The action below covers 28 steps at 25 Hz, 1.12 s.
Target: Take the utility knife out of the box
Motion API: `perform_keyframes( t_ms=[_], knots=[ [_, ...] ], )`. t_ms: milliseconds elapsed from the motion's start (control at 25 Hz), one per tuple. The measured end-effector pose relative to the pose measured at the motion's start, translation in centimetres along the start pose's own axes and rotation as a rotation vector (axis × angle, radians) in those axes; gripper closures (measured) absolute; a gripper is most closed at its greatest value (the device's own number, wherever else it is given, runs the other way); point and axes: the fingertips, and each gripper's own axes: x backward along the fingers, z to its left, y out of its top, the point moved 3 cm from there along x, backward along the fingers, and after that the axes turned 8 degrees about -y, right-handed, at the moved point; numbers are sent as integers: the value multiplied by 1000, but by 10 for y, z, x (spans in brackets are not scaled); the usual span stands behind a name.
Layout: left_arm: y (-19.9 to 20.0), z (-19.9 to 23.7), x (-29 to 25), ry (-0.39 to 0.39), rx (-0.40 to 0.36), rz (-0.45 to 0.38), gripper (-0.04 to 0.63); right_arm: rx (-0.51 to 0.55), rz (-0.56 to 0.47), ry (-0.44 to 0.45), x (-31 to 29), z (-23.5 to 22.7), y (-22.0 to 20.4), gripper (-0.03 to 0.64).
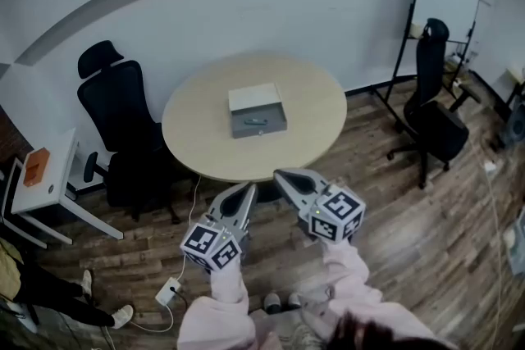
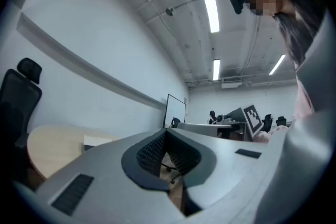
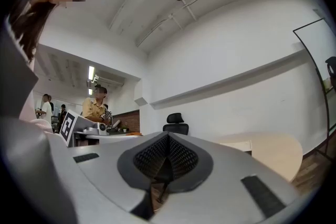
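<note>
A grey box (image 1: pixel 257 112) with its white lid tipped back sits mid-way on the round beige table (image 1: pixel 197 135). A small pale object (image 1: pixel 254 120) lies in the box, too small to identify. Both grippers hang in front of the table's near edge, well short of the box. The left gripper (image 1: pixel 248 190) and the right gripper (image 1: pixel 280 175) are shut with nothing between their fingers. In the left gripper view the left gripper (image 2: pixel 167 134) points past the table (image 2: pixel 50 147) and box (image 2: pixel 97 140). In the right gripper view the right gripper (image 3: pixel 168 136) has the box (image 3: pixel 239 147) off to its right.
A black office chair (image 1: pixel 123 115) stands left of the table and another (image 1: pixel 435 94) at the right by a whiteboard (image 1: pixel 447 4). A small white side table (image 1: pixel 45 184) is at the far left. A power strip (image 1: pixel 168 291) lies on the wood floor. A person (image 3: pixel 97 105) stands in the background.
</note>
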Motion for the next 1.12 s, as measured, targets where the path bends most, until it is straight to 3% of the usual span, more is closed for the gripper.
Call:
perform_keyframes(
  t_ms=[680,1120],
  knots=[
    [-21,7,-19,17,39,25,594,-48,21,-18,-1,-30,-15,615],
    [-19,70,-47,-15,45,25,595,-49,34,-48,-59,-62,-17,615]
  ],
)
